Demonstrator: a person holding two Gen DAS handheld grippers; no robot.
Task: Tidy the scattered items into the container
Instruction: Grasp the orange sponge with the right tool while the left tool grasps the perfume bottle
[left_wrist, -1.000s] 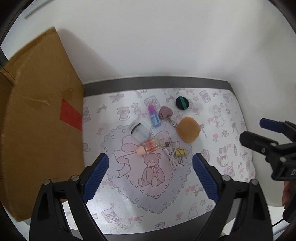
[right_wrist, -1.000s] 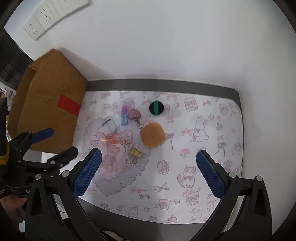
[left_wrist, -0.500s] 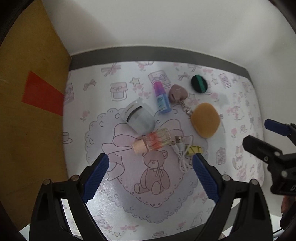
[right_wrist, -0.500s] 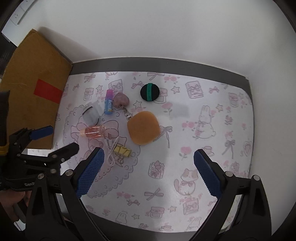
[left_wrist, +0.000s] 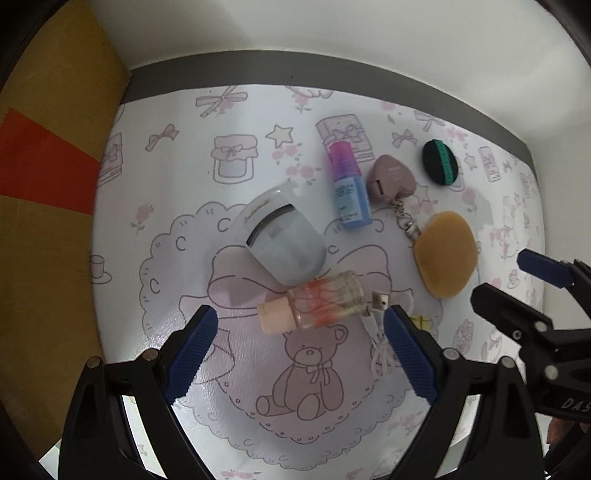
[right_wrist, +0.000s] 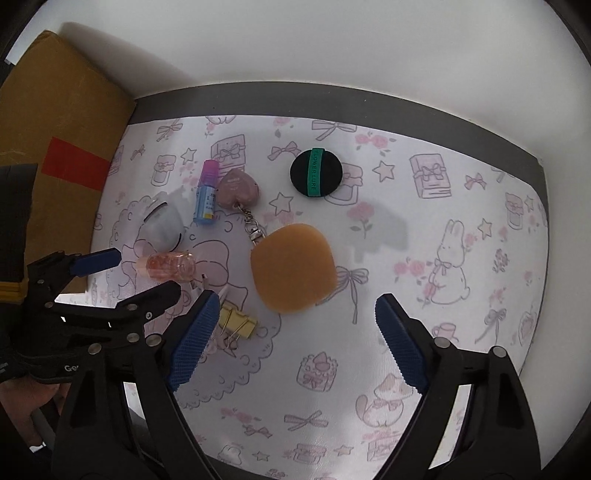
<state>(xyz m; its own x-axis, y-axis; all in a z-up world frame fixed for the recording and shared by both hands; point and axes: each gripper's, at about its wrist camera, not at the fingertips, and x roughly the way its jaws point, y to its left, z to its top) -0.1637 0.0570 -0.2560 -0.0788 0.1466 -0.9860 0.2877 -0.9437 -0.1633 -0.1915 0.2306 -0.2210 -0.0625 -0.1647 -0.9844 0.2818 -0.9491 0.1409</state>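
Step in hand, as judged: approach for first pick, nothing collected yet

Left gripper (left_wrist: 297, 354) spread wide, empty, poised above small clear bottle (left_wrist: 325, 299) with peach cap, lying on side on patterned mat (left_wrist: 170, 236), white cable (left_wrist: 376, 332) touching its base

Right gripper (right_wrist: 291, 339) empty, jaws closing, tan sponge (right_wrist: 293, 267) just ahead of tips, pads not on it

Next move likely calls for lowering until pads straddle target, then squeeze; bottle round, may roll

Container: cardboard box (right_wrist: 55, 122) at mat's left edge looks candidate, opening not visible
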